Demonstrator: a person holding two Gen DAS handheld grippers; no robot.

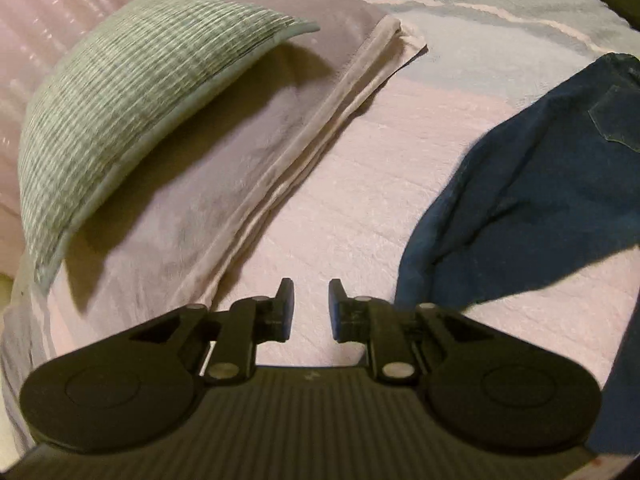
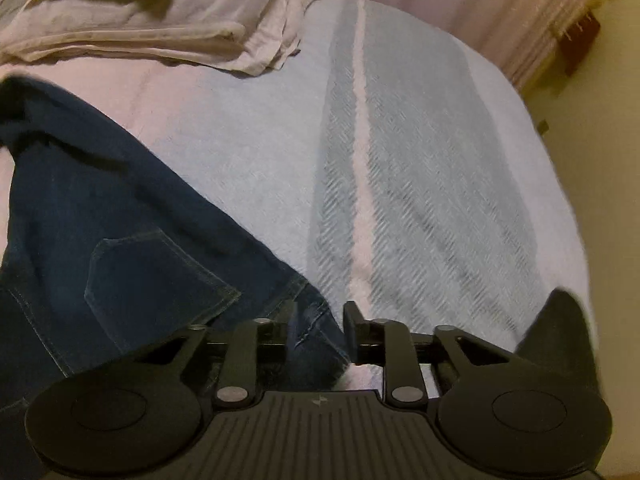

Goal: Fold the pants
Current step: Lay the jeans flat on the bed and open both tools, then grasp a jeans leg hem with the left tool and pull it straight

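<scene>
Bed: a pale pink and grey-blue striped cover (image 2: 400, 152) spreads over it, a bit rumpled.
Pants: dark blue jeans (image 2: 120, 240) lie on the cover, bunched up, back pocket (image 2: 160, 280) facing up; in the left view they (image 1: 520, 200) sit off to the right of the left gripper.
Left gripper: the left gripper (image 1: 311, 308) hangs over bare pink cover, tilted down, jaws a little apart with nothing between them; the jeans lie near its right finger but apart from it.
Right gripper: the right gripper (image 2: 320, 332) is over the edge of the jeans, near the pocket. A fold of denim lies in the gap between its fingers; its left finger is mostly hidden behind the cloth, so I cannot tell whether the pads press on the denim or just straddle it.
Pillows: a green-striped cushion (image 1: 140, 120) rests on a pinkish pillow (image 1: 240, 160) at the head of the bed, well apart from the jeans.
Curtain: pale pink drapes (image 2: 500, 20) behind the bed.
</scene>
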